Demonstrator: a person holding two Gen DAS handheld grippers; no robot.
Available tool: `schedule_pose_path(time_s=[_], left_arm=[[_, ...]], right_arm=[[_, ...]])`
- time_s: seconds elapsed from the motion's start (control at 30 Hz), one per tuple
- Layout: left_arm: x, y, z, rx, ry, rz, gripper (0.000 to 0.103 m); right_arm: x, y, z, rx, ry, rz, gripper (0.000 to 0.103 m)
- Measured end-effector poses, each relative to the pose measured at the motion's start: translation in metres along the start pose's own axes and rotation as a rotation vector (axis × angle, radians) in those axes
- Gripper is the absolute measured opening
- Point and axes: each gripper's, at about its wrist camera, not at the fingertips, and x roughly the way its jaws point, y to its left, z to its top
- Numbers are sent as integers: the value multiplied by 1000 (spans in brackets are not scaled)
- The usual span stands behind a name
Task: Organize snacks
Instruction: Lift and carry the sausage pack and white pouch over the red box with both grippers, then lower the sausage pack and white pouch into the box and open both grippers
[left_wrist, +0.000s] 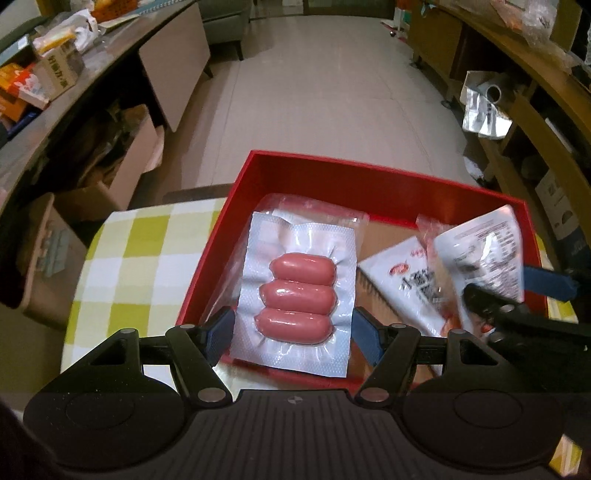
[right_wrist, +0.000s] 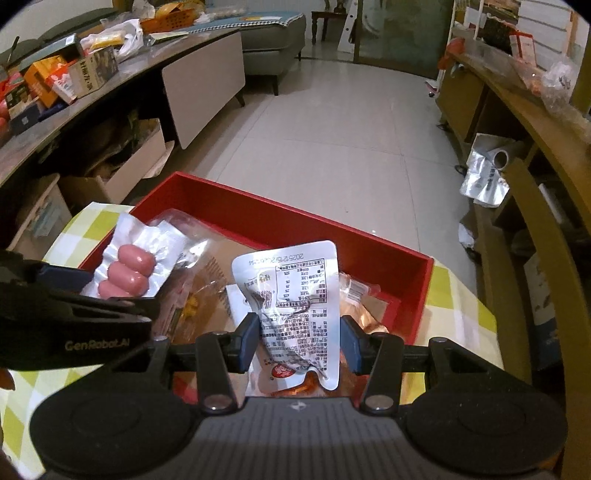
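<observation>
Underneath, a yellow-and-white checked tablecloth (left_wrist: 140, 258), and on it the red box (left_wrist: 369, 173), open-topped, holding several snack packs already

Left gripper (left_wrist: 293, 332): I hold the sausage pack (left_wrist: 295, 291), three pink sausages sealed in clear film. It sits between my two blue pads, both of which meet its side edges, so I read the fingers as closed on it. Pack's long axis points straight ahead along my fingers, and it hangs over the near left part of the box

Right gripper (right_wrist: 297, 341): the white sachet (right_wrist: 291, 306), printed side up, stands between my pads. Left pad touches its edge; at the right pad I cannot tell whether there is contact, so a firm grip is unconfirmed. It is over the near middle of the box, long axis also running away from me

Both packs lie directly ahead of their own fingers, above the box floor. Left hand is nearer the box's left wall, right hand nearer centre; the bare cardboard floor shows between them
</observation>
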Motion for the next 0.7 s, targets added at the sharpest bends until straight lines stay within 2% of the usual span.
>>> schedule_pose_path(time_s=[0.13,0.33,0.7], left_arm=[[11,-6,7,2,2,-13,76],[15,-7,13,-15,-12,-38,81],[5,-1,7,-1,-9,-4,82]], right_arm=[[15,-6,0,23,0,-8,54],[16,-20,2,75,-18,4,55],[11,-4,1,-18,0,-50,63]])
